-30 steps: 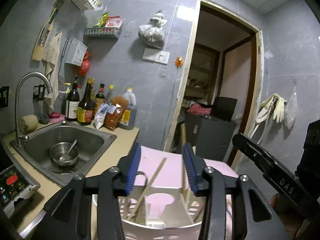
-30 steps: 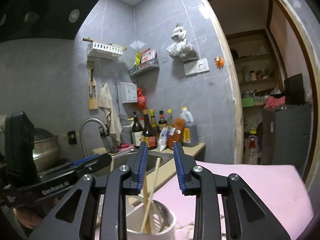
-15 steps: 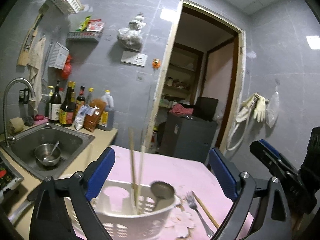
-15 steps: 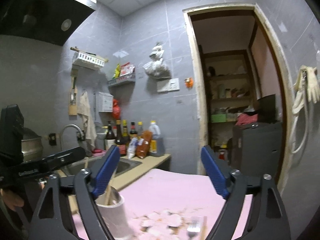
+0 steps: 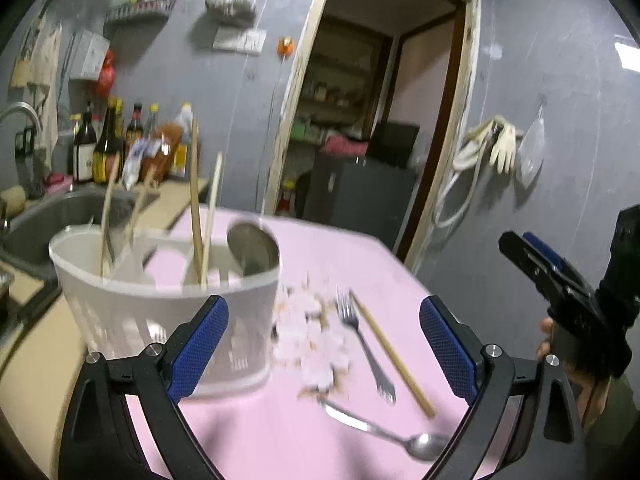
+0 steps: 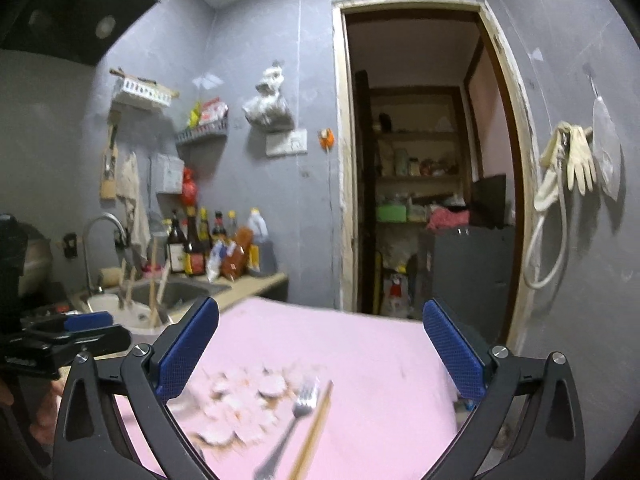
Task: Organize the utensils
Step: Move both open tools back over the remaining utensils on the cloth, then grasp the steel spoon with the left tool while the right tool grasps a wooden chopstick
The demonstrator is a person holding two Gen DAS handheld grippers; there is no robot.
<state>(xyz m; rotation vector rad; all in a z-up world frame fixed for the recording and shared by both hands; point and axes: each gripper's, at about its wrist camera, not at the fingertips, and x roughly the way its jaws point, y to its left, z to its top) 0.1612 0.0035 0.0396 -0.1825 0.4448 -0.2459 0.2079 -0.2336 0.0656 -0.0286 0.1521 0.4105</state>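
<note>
Since a second ago both grippers have pulled back and up from the white holder (image 5: 168, 300) and their fingers have spread from a narrow gap around the chopsticks to wide open, holding nothing. The holder now stands on the pink table (image 5: 280, 440) at its left end, near the sink, with four chopsticks (image 5: 195, 200) upright in its compartments and a steel ladle (image 5: 253, 249) leaning at its right rim. What is left to sort lies loose on the table to the right of the holder: a fork (image 5: 362, 344) and a single chopstick (image 5: 390, 356) side by side, just apart, both with their long axes running away from the cameras and slanting slightly, and a spoon (image 5: 384, 430) nearer the front edge, lying crosswise with its bowl to the right. The left gripper (image 5: 324, 344) hovers above the table with the fork and chopstick between its spread fingers and the spoon just below them. The right gripper (image 6: 320, 356) is held level and further back, with the fork (image 6: 290, 424) and chopstick (image 6: 314, 428) low in its view between its fingers. Judging by this, either hand could reach the pair, the left seeming closer, and a grasp would likely need closing across the handle's width.
</note>
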